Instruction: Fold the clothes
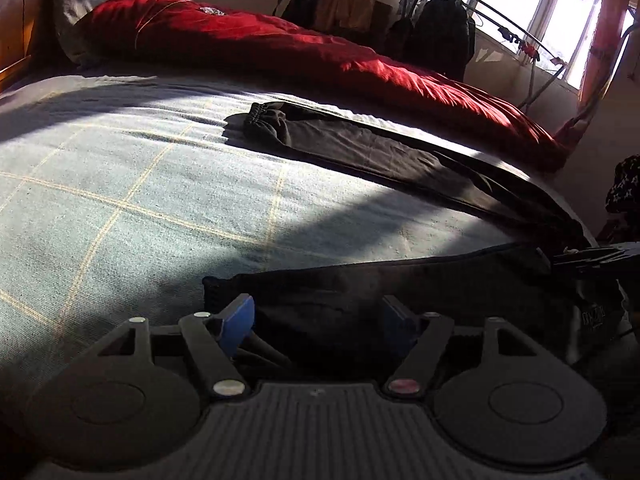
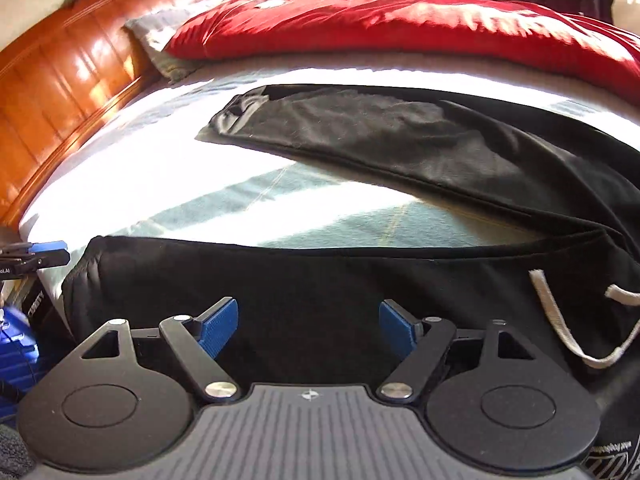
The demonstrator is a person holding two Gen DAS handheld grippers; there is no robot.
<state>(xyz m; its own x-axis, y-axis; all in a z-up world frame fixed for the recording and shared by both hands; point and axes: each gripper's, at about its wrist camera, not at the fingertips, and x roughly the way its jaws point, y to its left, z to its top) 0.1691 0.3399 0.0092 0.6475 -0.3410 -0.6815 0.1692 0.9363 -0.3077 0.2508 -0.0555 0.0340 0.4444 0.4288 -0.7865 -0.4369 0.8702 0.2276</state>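
Black sweatpants (image 1: 360, 140) lie on the pale checked bed cover (image 1: 120, 180), their two legs spread in a V. The far leg ends in an elastic cuff (image 1: 260, 114). My left gripper (image 1: 318, 318) hovers open over the cuff end of the near leg (image 1: 400, 284), blue pads apart with dark cloth below them. My right gripper (image 2: 308, 320) is open too, over the same near leg (image 2: 280, 272) closer to the waist, where a white drawstring (image 2: 560, 320) loops. The far leg (image 2: 380, 132) lies beyond in sunlight. Neither gripper is pinching any cloth.
A red duvet (image 1: 280, 44) is bunched along the far side of the bed, with a grey pillow (image 1: 76, 4) at its head. A wooden headboard (image 2: 60, 92) runs on the left. Hanging clothes on a rack (image 1: 440, 28) stand by the windows.
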